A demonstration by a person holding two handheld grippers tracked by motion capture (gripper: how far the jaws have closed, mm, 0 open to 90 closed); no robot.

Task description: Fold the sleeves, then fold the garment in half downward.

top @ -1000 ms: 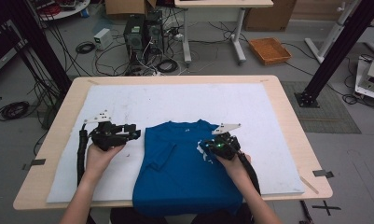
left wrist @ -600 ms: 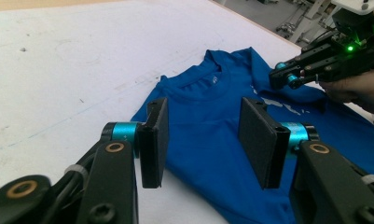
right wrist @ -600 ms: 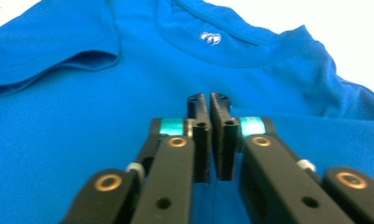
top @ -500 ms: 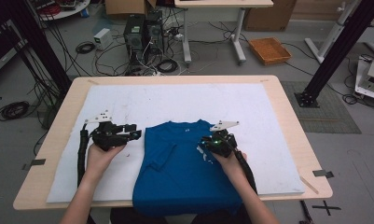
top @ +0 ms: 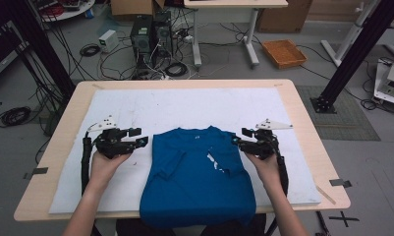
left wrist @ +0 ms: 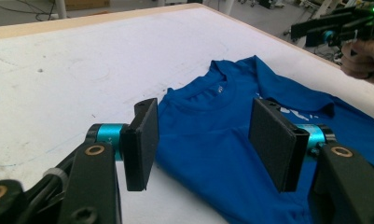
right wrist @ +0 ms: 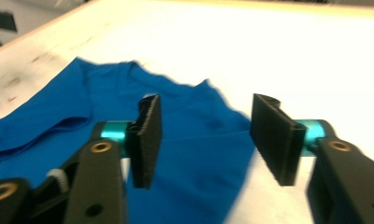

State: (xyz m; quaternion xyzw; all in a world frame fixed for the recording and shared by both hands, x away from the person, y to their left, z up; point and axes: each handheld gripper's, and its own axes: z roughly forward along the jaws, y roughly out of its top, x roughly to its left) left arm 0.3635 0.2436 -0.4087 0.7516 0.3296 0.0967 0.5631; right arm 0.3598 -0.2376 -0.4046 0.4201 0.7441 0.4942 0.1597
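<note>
A blue T-shirt (top: 194, 182) lies flat on the white mat, collar away from me, with both sleeves folded inward and a white print (top: 215, 160) showing on the right fold. My left gripper (top: 139, 136) hovers open just off the shirt's left shoulder. Its jaws (left wrist: 205, 121) frame the collar and hold nothing. My right gripper (top: 239, 136) is open beside the right shoulder. In the right gripper view its jaws (right wrist: 203, 126) stand wide over the shirt's edge (right wrist: 58, 116). The right gripper (left wrist: 334, 30) also appears far off in the left gripper view.
The white mat (top: 184, 105) covers most of the wooden table (top: 307, 128). The shirt's hem hangs over the table's front edge. Behind the table on the floor are computer towers (top: 150, 32), cables and an orange tray (top: 284, 53).
My right gripper has drawn back to the right, from over the shirt to its right edge, and the folded right sleeve lies free. The left gripper has barely moved.
</note>
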